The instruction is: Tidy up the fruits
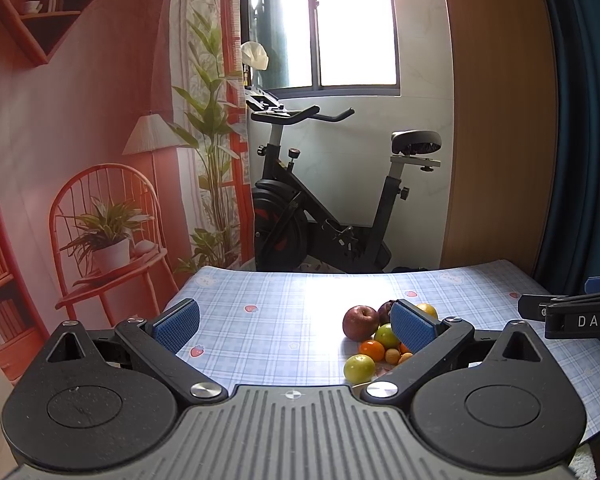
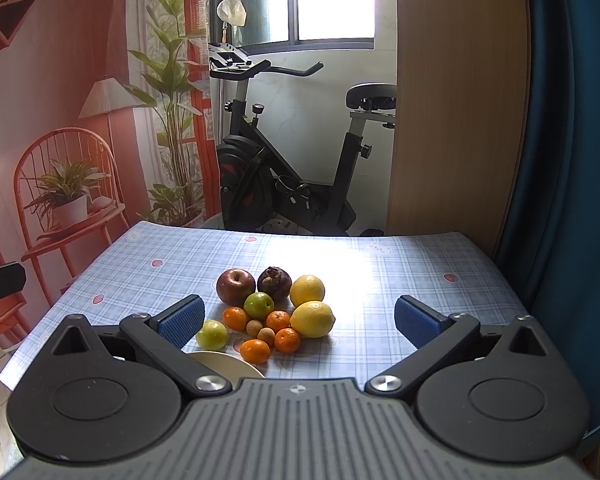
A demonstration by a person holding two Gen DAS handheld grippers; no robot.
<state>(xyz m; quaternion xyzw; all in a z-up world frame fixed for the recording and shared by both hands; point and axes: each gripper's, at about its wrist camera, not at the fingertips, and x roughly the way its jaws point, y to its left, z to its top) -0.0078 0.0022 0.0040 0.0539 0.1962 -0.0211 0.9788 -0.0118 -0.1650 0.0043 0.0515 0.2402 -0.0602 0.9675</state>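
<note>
A pile of fruit lies on the blue checked tablecloth [image 2: 400, 280]: a red apple [image 2: 235, 286], a dark mangosteen [image 2: 274, 279], two lemons [image 2: 313, 319], two green fruits [image 2: 259, 305], several small oranges [image 2: 255, 351] and two tiny brown fruits [image 2: 266, 335]. My right gripper [image 2: 300, 320] hovers open just in front of the pile, nothing between its blue pads. A cream plate [image 2: 224, 362] peeks out under its left finger. In the left wrist view my left gripper [image 1: 296, 328] is open and empty, left of the apple [image 1: 360, 322]; its right finger hides part of the pile.
The other gripper's black tip [image 1: 568, 316] reaches in from the right in the left wrist view. Beyond the table's far edge stand an exercise bike [image 2: 284, 160], a wooden panel [image 2: 456, 120] and a blue curtain [image 2: 572, 160]. A printed room backdrop [image 2: 80, 120] hangs at left.
</note>
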